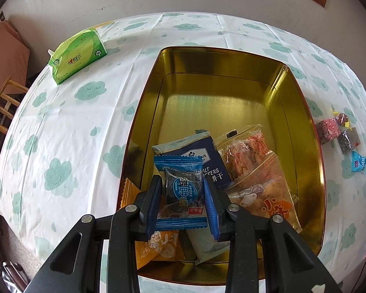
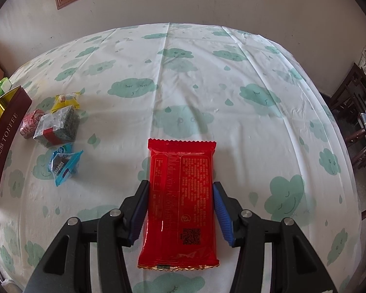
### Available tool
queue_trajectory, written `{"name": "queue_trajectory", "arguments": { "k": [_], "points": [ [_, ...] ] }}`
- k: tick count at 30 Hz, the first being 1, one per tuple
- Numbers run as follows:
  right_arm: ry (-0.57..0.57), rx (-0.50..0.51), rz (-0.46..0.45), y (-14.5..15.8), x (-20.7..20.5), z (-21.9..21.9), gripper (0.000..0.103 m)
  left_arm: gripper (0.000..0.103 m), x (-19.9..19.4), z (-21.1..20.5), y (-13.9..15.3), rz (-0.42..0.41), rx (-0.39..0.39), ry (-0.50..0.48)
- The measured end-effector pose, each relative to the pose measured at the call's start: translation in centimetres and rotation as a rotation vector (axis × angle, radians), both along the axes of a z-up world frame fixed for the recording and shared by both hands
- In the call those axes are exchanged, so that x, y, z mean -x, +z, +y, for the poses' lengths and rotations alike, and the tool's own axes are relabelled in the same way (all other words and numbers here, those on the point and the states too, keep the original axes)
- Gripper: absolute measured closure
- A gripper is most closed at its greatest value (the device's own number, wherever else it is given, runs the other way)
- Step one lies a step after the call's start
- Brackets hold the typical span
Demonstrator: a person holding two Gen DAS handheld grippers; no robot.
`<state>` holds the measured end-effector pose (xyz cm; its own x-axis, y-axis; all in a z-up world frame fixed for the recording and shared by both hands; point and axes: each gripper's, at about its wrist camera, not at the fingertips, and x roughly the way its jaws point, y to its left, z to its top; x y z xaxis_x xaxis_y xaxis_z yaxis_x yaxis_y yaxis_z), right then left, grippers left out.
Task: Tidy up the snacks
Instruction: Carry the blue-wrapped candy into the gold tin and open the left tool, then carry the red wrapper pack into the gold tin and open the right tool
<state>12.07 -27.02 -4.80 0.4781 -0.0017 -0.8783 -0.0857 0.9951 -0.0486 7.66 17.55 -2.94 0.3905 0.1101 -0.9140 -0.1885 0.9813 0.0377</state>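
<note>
My left gripper [image 1: 183, 195] is shut on a small blue snack packet [image 1: 180, 190] and holds it above the near end of the gold tin [image 1: 231, 56]. In the tin lie a navy cracker pack [image 1: 205, 161], clear bags of orange snacks [image 1: 256, 178] and a yellow packet [image 1: 158, 246]. My right gripper [image 2: 180, 207] has its fingers on both sides of a red snack packet [image 2: 180, 202] just above the tablecloth, touching its edges. The tin's maroon side [image 2: 5, 146] shows at the left of the right wrist view.
Loose snacks lie right of the tin: a pink one [image 2: 30, 124], a dark block [image 2: 57, 128], a yellow one [image 2: 66, 101] and a blue packet [image 2: 64, 164]. A green tissue pack [image 1: 76, 55] sits far left. Chairs [image 2: 356, 122] stand beside the table.
</note>
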Motion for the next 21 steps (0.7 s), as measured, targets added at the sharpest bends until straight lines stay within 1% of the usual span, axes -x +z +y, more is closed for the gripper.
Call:
{"name": "queue_trajectory", "arguments": {
  "k": [1,5,7,11,12,15,16,18,21],
  "points": [
    [0.000,0.003,-0.001,0.0,0.0,0.0,0.052,0.068,0.0,0.0,0.0,0.000,-0.004,0.000],
    [-0.002,0.006,-0.001,0.0,0.1,0.1,0.052,0.063,0.1,0.0,0.1,-0.005,-0.015,-0.004],
    [-0.002,0.009,-0.004,0.0,0.1,0.1,0.052,0.058,0.2,-0.1,0.2,-0.010,-0.018,-0.007],
    [-0.003,0.016,-0.008,0.1,0.1,0.1,0.053,0.053,0.5,-0.1,0.6,-0.022,-0.010,-0.006],
    [-0.003,0.017,-0.009,0.1,0.1,0.1,0.053,0.051,0.6,-0.1,0.8,-0.029,-0.009,-0.006],
    [-0.006,0.016,-0.011,0.1,0.1,0.2,0.054,0.038,1.1,-0.5,1.5,-0.054,-0.035,-0.009],
    [-0.006,0.015,-0.014,0.1,0.2,0.2,0.056,0.036,1.2,-0.6,1.7,-0.063,-0.040,-0.014],
    [-0.006,0.019,-0.022,0.1,0.3,0.4,0.058,0.035,1.4,-0.7,2.0,-0.073,-0.044,-0.016],
    [-0.010,0.031,-0.033,0.2,0.4,0.6,0.059,0.031,1.6,-0.8,2.3,-0.083,-0.047,-0.011]
  ]
}}
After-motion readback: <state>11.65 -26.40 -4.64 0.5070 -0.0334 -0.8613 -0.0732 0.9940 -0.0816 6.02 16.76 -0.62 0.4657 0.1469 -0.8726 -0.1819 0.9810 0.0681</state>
